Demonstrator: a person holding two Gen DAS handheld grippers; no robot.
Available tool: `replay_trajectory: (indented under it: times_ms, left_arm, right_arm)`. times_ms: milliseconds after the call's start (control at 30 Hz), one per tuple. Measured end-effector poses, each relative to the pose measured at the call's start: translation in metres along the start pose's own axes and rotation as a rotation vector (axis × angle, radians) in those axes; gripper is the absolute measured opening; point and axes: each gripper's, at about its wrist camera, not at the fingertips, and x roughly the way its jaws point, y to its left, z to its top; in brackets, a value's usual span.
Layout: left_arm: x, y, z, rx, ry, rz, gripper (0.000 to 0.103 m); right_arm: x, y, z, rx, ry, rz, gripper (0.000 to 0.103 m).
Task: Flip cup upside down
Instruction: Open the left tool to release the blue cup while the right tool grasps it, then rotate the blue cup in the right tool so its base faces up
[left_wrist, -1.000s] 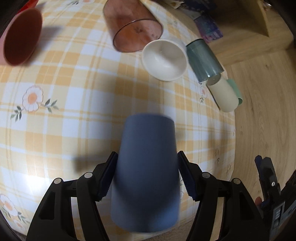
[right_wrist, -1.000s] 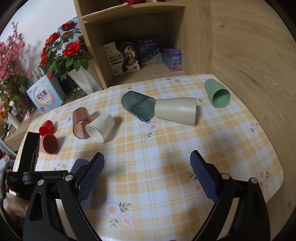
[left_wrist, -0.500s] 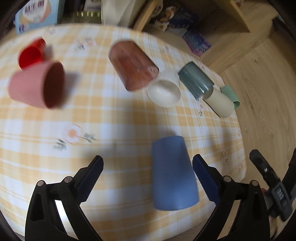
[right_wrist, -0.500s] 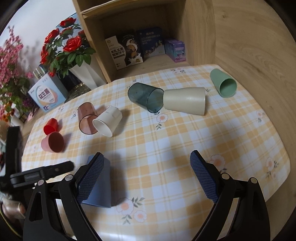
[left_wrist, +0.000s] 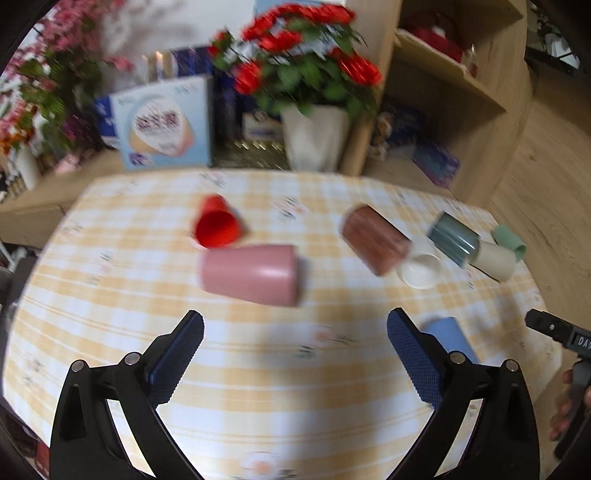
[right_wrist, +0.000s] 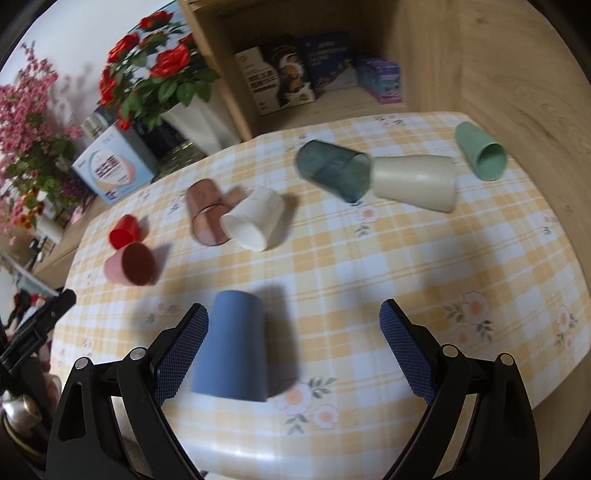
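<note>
The left gripper (left_wrist: 294, 338) hangs with its jaws spread wide and empty above the yellow checked tablecloth (left_wrist: 110, 295), facing a pink cup (left_wrist: 251, 275) lying on its side. The right gripper (right_wrist: 293, 332) is likewise spread and empty, with the blue cup (right_wrist: 232, 358) standing upside down on the cloth just beside its left finger. Farther off lie red (right_wrist: 123, 230), brown (right_wrist: 205, 210), white (right_wrist: 256, 219), dark teal (right_wrist: 334, 170), cream (right_wrist: 415, 181) and green cups (right_wrist: 480, 155).

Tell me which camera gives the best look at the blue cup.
The right wrist view: the blue cup shows whole there, standing upside down on the table. The left wrist view catches only a blurred part of it behind the left gripper.
</note>
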Motion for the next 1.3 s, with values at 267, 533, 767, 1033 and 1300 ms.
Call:
replay_trajectory:
  times_ms: [267,533,767,1033,1300]
  left_arm:
    - [-0.030,0.054,-0.018,-0.013,-0.066,0.127,0.097]
    - [-0.041,0.095,-0.046,-0.103,-0.078,0.212,0.097]
    - [-0.039,0.104,-0.049,-0.132,-0.070,0.192,0.097]
    - [-0.027,0.107,-0.057,-0.153,-0.028,0.179,0.097]
    - [-0.025,0.110,-0.057,-0.166,-0.031,0.184,0.097]
  right_arm:
    - [0.016,0.026,0.005,-0.071,0.079,0.004,0.091]
    - [0.061,0.041,0.016,-0.029,0.230,0.033,0.090]
    - [0.098,0.063,0.016,-0.063,0.340,0.037,0.090]
    - [0.127,0.065,0.015,-0.074,0.398,0.011,0.090]
    - [0.139,0.073,0.010,-0.109,0.437,0.003,0.090]
